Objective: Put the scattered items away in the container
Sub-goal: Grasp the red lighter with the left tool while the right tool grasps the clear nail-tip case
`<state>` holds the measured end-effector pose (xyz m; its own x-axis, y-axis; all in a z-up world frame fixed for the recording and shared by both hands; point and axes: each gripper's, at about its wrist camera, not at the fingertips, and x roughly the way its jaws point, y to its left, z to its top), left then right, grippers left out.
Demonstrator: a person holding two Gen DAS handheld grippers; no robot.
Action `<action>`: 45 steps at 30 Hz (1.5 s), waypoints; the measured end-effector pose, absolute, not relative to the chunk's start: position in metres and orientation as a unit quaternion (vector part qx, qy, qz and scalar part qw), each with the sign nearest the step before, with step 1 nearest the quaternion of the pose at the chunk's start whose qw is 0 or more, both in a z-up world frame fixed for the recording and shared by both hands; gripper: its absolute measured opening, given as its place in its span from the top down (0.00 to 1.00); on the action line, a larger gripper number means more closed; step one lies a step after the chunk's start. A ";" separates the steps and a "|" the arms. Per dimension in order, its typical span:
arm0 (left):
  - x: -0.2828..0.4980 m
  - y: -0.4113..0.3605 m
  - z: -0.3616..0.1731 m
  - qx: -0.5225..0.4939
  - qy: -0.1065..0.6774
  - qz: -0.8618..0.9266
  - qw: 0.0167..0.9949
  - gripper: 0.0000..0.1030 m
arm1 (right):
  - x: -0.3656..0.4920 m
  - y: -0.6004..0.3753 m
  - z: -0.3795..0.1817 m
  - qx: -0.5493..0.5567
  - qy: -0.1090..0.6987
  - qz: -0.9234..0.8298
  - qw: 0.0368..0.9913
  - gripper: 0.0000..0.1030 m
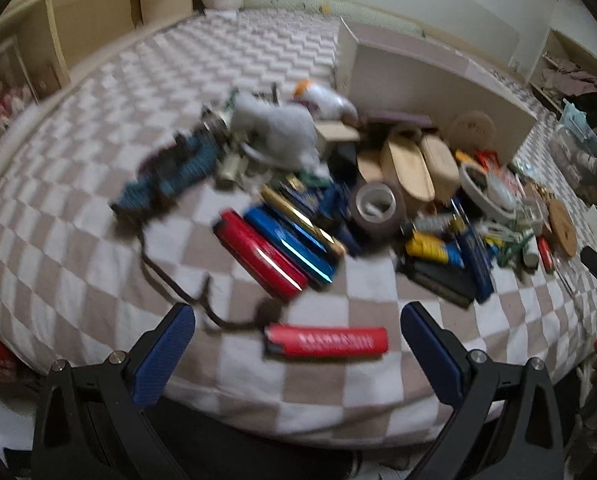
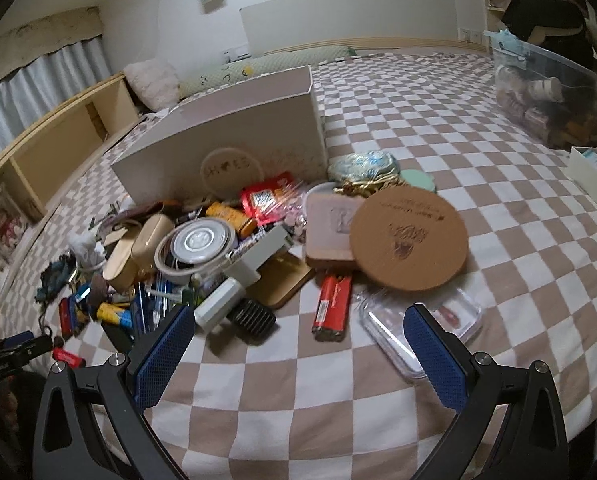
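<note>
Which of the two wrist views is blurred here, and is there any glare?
Left wrist view: motion blur smears the pile, while the left gripper stays sharp; bright glare streaks run along the red case and blue case. Right wrist view: much sharper, the cork coaster print visible, no strong glare; fisheye bending in both.

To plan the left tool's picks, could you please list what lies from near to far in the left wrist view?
Red lighter → red case → tape roll → grey plush toy → white box.

I see an open, cream-white rectangular cardboard box [image 2: 234, 148] standing upright at the far side of the checkered bed. A heap of scattered small items [image 2: 218, 248] lies against its near wall; a red lighter [image 1: 326, 342] lies apart, nearest me.
</note>
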<state>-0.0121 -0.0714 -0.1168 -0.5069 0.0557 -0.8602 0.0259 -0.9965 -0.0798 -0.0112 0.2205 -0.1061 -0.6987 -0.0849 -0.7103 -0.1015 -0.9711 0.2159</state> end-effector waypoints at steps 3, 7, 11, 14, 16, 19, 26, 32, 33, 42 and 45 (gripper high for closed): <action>-0.008 -0.069 -0.127 -0.511 -0.047 0.858 0.002 0.00 | -0.009 0.217 -0.113 -0.385 0.119 0.915 -0.001 0.00; -0.006 -0.070 -0.140 -0.527 -0.061 0.847 -0.012 0.01 | -0.009 0.217 -0.125 -0.396 0.109 0.911 -0.012 0.00; -0.008 -0.067 -0.145 -0.530 -0.055 0.846 -0.014 0.08 | -0.016 0.226 -0.137 -0.435 0.116 0.892 -0.047 0.00; -0.009 -0.066 -0.144 -0.526 -0.055 0.849 -0.014 0.08 | -0.014 0.238 -0.136 -0.436 0.120 0.891 -0.041 0.00; -0.010 -0.065 -0.144 -0.525 -0.051 0.850 -0.015 0.08 | -0.013 0.248 -0.134 -0.433 0.117 0.894 -0.009 0.00; -0.011 -0.062 -0.145 -0.521 -0.043 0.852 -0.014 0.08 | -0.013 0.264 -0.134 -0.432 0.110 0.894 0.040 0.00; -0.012 -0.060 -0.145 -0.510 -0.044 0.859 0.000 0.14 | -0.029 0.296 -0.149 -0.453 0.036 0.891 0.009 0.00; -0.009 -0.057 -0.142 -0.504 -0.049 0.862 0.005 0.23 | -0.038 0.305 -0.160 -0.457 -0.047 0.886 -0.054 0.00; -0.009 -0.055 -0.142 -0.504 -0.045 0.862 0.005 0.23 | -0.043 0.308 -0.161 -0.462 -0.042 0.884 -0.065 0.00; -0.007 -0.050 -0.140 -0.503 -0.042 0.863 0.009 0.24 | -0.054 0.297 -0.164 -0.480 -0.095 0.864 -0.119 0.13; -0.007 -0.050 -0.140 -0.503 -0.043 0.863 0.008 0.24 | -0.047 0.286 -0.163 -0.479 -0.108 0.866 -0.099 0.22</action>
